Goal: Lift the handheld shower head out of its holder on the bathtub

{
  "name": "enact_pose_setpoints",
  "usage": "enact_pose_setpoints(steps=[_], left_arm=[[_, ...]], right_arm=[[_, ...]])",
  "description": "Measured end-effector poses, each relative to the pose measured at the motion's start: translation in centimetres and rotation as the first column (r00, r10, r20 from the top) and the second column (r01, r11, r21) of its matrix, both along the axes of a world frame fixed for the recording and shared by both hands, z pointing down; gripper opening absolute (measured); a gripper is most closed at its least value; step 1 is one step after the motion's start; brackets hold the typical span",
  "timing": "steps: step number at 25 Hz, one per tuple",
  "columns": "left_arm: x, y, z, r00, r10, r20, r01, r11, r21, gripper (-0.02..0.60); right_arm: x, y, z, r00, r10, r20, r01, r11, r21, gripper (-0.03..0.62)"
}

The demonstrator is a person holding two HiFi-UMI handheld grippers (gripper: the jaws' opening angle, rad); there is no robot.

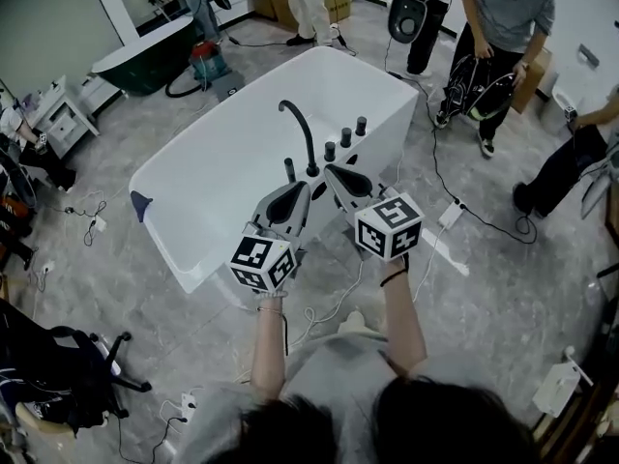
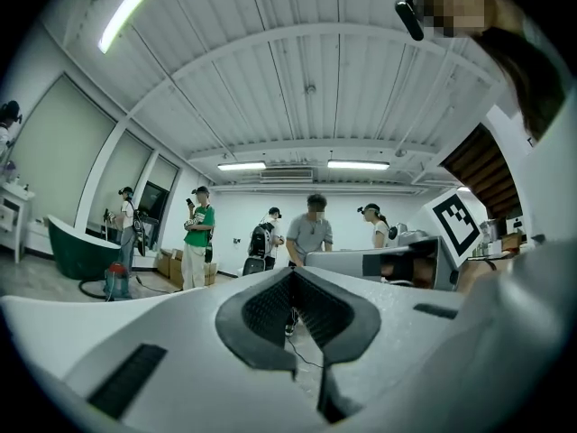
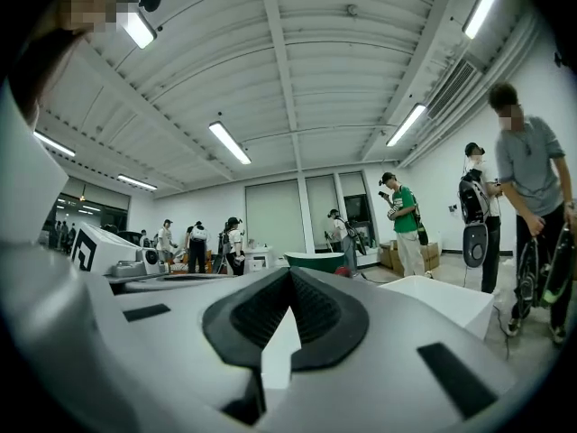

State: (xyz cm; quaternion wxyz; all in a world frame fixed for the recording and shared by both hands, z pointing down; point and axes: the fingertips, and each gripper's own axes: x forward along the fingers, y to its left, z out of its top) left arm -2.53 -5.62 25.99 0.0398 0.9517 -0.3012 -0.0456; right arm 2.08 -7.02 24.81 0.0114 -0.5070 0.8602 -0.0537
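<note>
A white bathtub [image 1: 208, 177] stands in the middle of the head view. On its near rim are a curved black faucet [image 1: 300, 129], three black knobs [image 1: 345, 138] and the thin black handheld shower head [image 1: 289, 169], upright in its holder. My left gripper [image 1: 298, 189] hovers just on the near side of the shower head, shut and empty. My right gripper [image 1: 334, 172] is beside it to the right, near the knobs, also shut on nothing. In the gripper views both sets of jaws, left gripper [image 2: 291, 273] and right gripper [image 3: 290, 273], point level, tips together. The tub's white wall [image 3: 455, 300] shows in the right gripper view.
Several people stand beyond and right of the tub, one close to its far right corner [image 1: 503, 27]. Cables [image 1: 440, 177] trail over the grey floor. A dark green tub [image 1: 145, 61] and a red vacuum [image 1: 206, 61] are at the back left, an office chair [image 1: 68, 365] lower left.
</note>
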Motion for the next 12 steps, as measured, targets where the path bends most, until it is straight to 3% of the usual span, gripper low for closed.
enact_pose_setpoints(steps=[12], left_arm=[[1.7, -3.7, 1.3, 0.986, -0.167, 0.019, 0.167, 0.985, -0.031, 0.006]], right_arm=[[3.0, -3.9, 1.2, 0.994, -0.112, 0.001, 0.112, 0.993, -0.022, 0.000]])
